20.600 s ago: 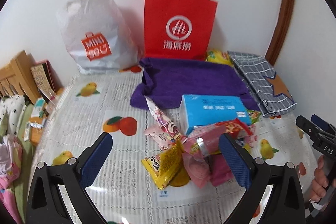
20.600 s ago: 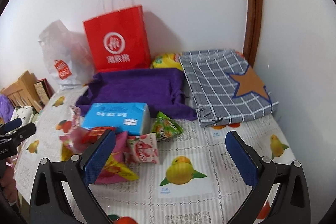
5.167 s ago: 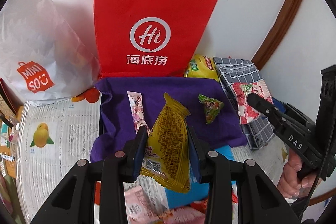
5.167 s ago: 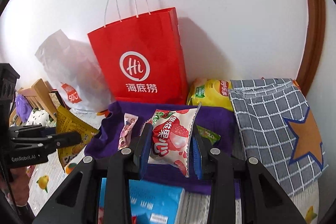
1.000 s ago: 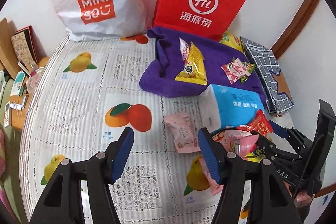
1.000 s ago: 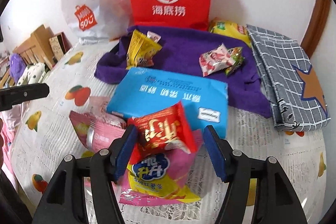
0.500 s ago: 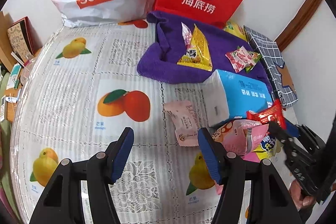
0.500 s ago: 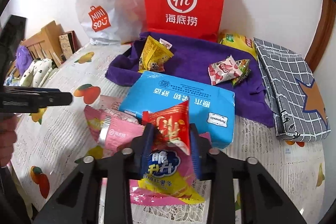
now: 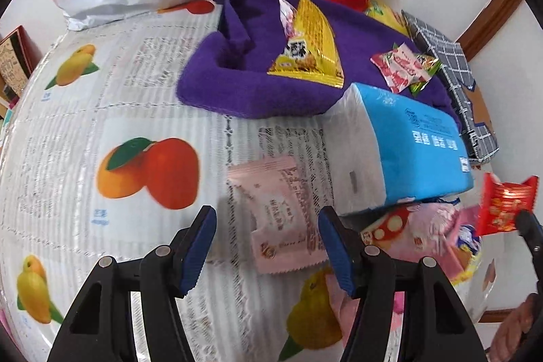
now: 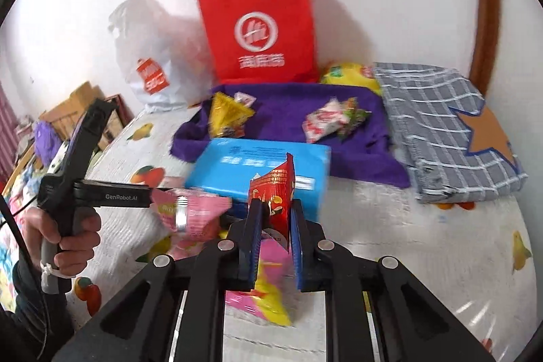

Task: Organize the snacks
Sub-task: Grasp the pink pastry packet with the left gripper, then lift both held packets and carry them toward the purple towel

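My left gripper (image 9: 266, 216) is open and hangs low over a pale pink packet (image 9: 281, 212) that lies flat on the fruit-print tablecloth (image 9: 101, 111), between its blue fingers. My right gripper (image 10: 275, 209) is shut on a red snack packet (image 10: 273, 189), held upright above a pile of pink and yellow packets (image 10: 193, 212). The left wrist view shows that red packet (image 9: 505, 206) at the far right. A purple towel (image 9: 237, 80) at the back carries a yellow packet (image 9: 309, 36), a red-and-white packet (image 9: 397, 67) and a small green one (image 9: 424, 73).
A blue tissue pack (image 9: 417, 141) lies between the towel and the pile. A red paper bag (image 10: 261, 26) and a white plastic bag (image 10: 149, 63) stand against the wall. A grey checked cloth with a star (image 10: 448, 124) lies right. A hand (image 10: 68, 236) holds the left gripper.
My right gripper has shut on the red packet and lifted it off the pile. My left gripper has come down closer over the pale pink packet.
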`<action>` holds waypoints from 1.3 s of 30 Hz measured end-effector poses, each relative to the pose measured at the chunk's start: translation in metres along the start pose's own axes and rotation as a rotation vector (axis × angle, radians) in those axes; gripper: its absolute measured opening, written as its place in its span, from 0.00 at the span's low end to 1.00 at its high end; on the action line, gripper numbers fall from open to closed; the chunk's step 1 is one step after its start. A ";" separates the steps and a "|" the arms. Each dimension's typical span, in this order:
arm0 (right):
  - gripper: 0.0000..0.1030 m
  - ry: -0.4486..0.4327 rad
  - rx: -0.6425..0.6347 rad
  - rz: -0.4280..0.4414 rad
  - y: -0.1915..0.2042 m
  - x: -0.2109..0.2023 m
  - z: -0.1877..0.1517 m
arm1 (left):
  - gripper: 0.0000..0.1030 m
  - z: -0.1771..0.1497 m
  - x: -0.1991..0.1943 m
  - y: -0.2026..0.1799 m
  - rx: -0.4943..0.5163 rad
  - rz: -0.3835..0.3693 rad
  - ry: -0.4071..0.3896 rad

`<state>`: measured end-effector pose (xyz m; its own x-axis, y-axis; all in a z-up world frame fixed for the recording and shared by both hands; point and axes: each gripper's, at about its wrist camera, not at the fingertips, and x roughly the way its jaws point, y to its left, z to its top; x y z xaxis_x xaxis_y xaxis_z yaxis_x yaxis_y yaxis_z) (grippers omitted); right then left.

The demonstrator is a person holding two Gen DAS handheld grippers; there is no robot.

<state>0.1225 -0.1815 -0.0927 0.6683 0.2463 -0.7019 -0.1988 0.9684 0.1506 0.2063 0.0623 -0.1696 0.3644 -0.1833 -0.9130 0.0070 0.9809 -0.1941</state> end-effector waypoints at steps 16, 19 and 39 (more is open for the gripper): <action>0.30 0.150 0.080 -0.152 -0.070 0.015 -0.050 | 0.33 -0.002 0.009 -0.016 0.112 0.129 -0.048; 0.44 0.137 0.083 -0.156 -0.073 0.017 -0.049 | 0.33 -0.002 0.007 -0.010 0.097 0.123 -0.044; 0.51 0.164 0.043 -0.187 -0.073 0.066 -0.059 | 0.33 -0.013 0.000 -0.004 0.074 0.123 -0.032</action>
<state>0.1384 -0.2383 -0.1911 0.5644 0.0563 -0.8236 -0.0498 0.9982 0.0341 0.1942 0.0575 -0.1738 0.3964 -0.0606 -0.9161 0.0288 0.9981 -0.0536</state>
